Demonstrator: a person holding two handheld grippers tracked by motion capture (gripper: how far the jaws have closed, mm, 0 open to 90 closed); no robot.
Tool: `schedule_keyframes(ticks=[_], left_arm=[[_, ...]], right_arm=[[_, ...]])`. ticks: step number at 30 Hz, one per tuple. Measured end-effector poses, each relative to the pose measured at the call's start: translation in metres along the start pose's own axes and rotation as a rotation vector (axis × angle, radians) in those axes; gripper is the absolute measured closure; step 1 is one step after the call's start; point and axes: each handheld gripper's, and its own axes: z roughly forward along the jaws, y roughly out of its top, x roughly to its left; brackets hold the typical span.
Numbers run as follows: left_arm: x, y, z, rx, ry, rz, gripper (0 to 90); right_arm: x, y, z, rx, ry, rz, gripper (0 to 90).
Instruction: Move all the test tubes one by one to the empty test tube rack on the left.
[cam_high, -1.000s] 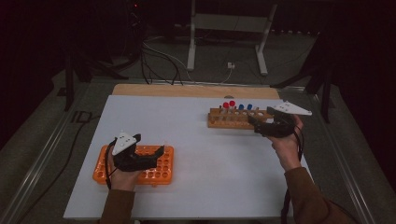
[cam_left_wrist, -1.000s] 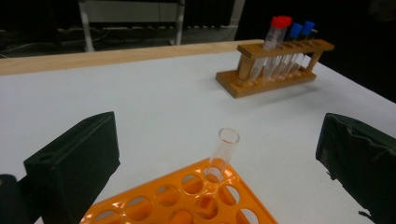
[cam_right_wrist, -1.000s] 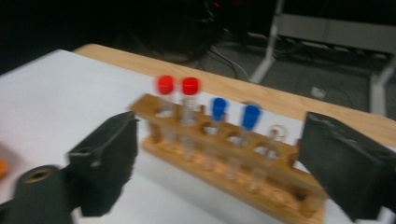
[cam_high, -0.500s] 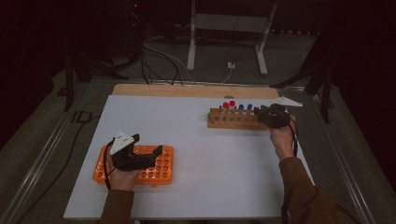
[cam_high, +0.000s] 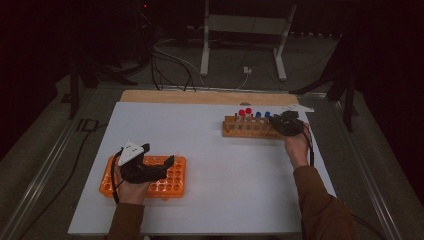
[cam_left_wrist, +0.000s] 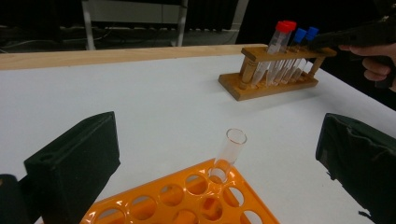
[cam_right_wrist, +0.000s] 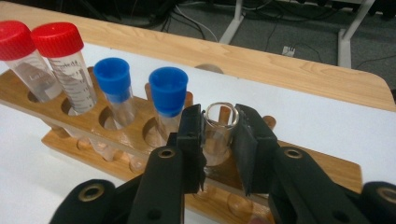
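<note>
Seen from the high view: resting the left gripper (cam_high: 150, 167) over the orange rack (cam_high: 175, 182) near the table's (cam_high: 225, 175) front left, while reaching the right gripper (cam_high: 285, 123) to the far right end of the wooden rack (cam_high: 245, 130). Along the left gripper view: holding jaws spread wide and empty around one uncapped tube (cam_left_wrist: 229, 151) standing tilted in a corner hole. Along the right gripper view: clenching on the open glass tube (cam_right_wrist: 219, 126) seated beside the blue-capped tubes (cam_right_wrist: 166, 91), so probably starting a pick, next lifting straight up clear of the hole before carrying it toward the orange rack.
</note>
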Motion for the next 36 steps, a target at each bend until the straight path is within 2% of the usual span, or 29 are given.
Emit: schedule_keyframes(ticks=[2,10,20,26,31,36], left_arm=[[0.000,0.000,0.000,0.000,0.002,0.001,0.5],[0.001,0.000,0.000,-0.002,0.004,-0.003,0.5],[-0.001,-0.001,0.001,0.008,0.007,0.003,0.5],[-0.003,-0.001,0.004,0.015,0.008,0.022,0.5],[-0.008,0.000,0.006,0.020,0.004,0.039,0.5],[-0.013,0.001,0.010,0.031,-0.001,0.050,0.5]], right_arm=[[0.000,0.000,0.000,-0.001,0.007,0.016,75.7],[0.001,0.000,-0.006,-0.025,-0.003,0.001,76.6],[-0.001,0.015,-0.038,-0.139,0.022,0.006,76.7],[-0.001,0.022,-0.058,-0.196,0.040,0.013,76.7],[0.004,0.022,-0.072,-0.211,0.068,-0.019,76.7],[0.016,0.019,-0.082,-0.204,0.112,-0.069,76.7]])
